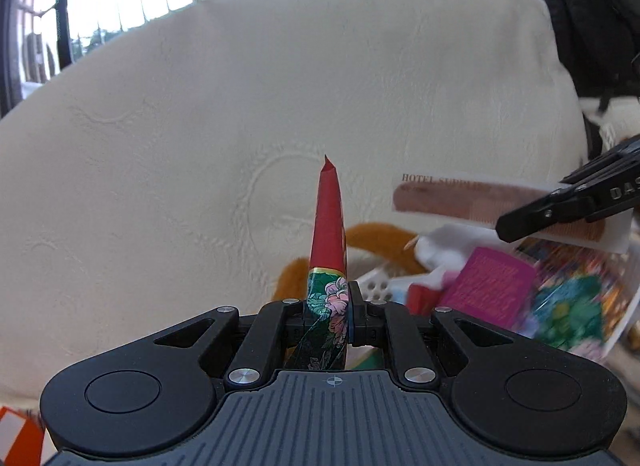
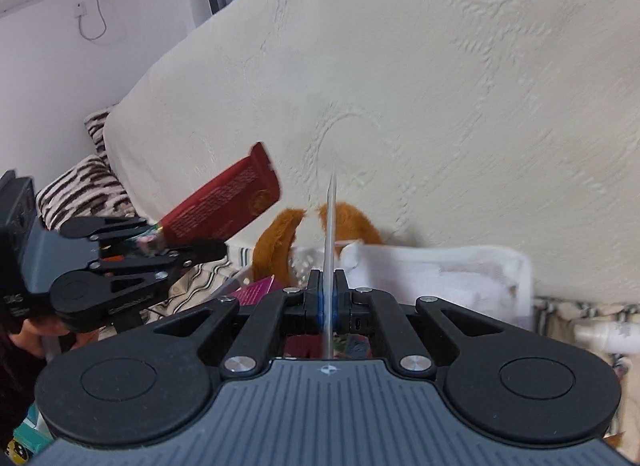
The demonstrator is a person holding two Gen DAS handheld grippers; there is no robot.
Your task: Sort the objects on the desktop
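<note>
My left gripper (image 1: 327, 306) is shut on a red packet with a green floral end (image 1: 329, 234), held edge-on and upright; it also shows in the right wrist view (image 2: 228, 205), held by the left gripper (image 2: 188, 250). My right gripper (image 2: 328, 302) is shut on a thin flat comb packet seen edge-on (image 2: 330, 225). In the left wrist view the same comb packet (image 1: 460, 201), printed "HOTEL SUPPLIES", is held by the right gripper (image 1: 520, 221) above a white basket (image 1: 376, 286).
The basket holds a magenta box (image 1: 488, 290), a colourful booklet (image 1: 576, 298), white cloth (image 2: 436, 278) and an orange plush piece (image 2: 276, 242). A cream cushion (image 1: 240, 125) stands behind. A white bottle (image 2: 608, 336) lies at right. Striped pillows (image 2: 84, 189) lie left.
</note>
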